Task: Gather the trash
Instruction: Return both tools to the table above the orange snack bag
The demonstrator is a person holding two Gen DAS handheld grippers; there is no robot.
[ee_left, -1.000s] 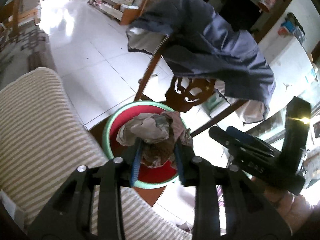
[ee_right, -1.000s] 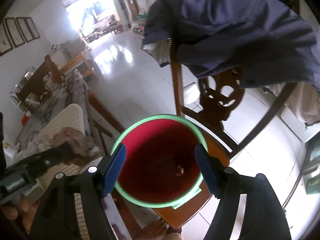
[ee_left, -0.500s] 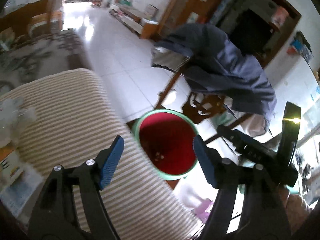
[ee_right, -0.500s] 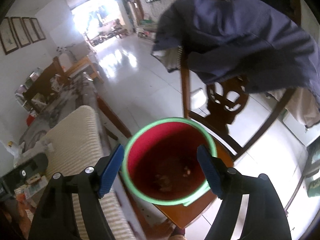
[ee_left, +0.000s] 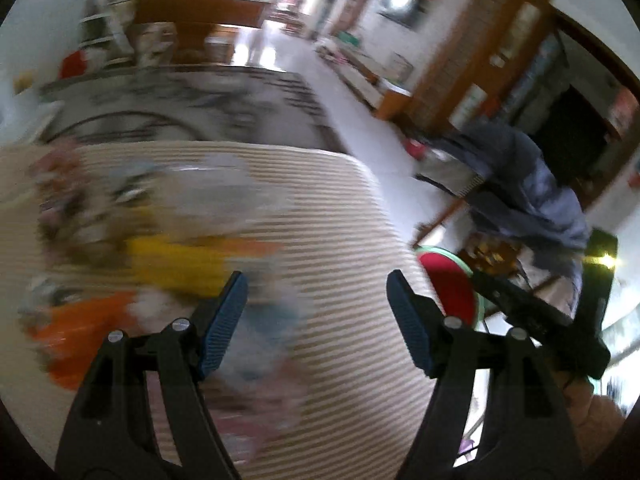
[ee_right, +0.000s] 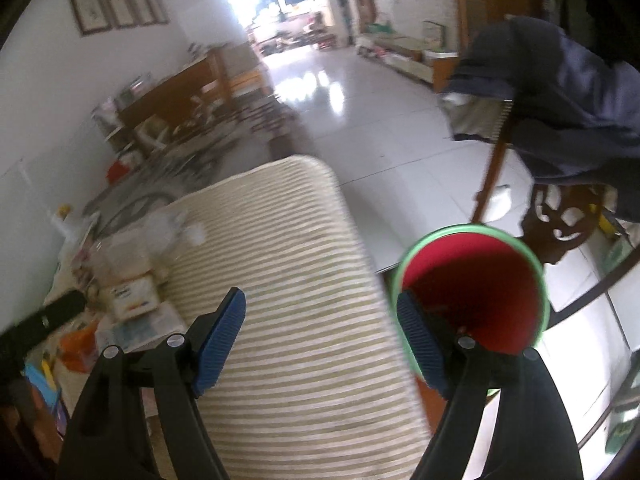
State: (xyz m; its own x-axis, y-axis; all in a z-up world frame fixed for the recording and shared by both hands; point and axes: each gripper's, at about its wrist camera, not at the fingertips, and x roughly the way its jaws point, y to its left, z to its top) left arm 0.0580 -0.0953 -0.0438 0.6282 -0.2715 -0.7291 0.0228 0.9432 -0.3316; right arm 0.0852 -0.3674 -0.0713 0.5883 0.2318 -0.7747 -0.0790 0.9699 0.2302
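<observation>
No writing is legible. Both claws, left [ee_left: 314, 320] and right [ee_right: 320, 338], gape wide, gripping nothing. Litter [ee_left: 120, 264] ahead-left of the left claw is blurred; the bin [ee_right: 472, 280] sits ahead-right of the right claw.

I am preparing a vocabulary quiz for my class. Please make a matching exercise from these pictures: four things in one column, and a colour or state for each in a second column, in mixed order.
Things:
1. bucket
2. cushion
3. jacket
4. right gripper

Descriptions:
A. cream with stripes
B. open, holding nothing
C. red inside, green rim
D. dark blue, draped over a wooden chair

Pairs: 1-C, 2-A, 3-D, 4-B
</observation>
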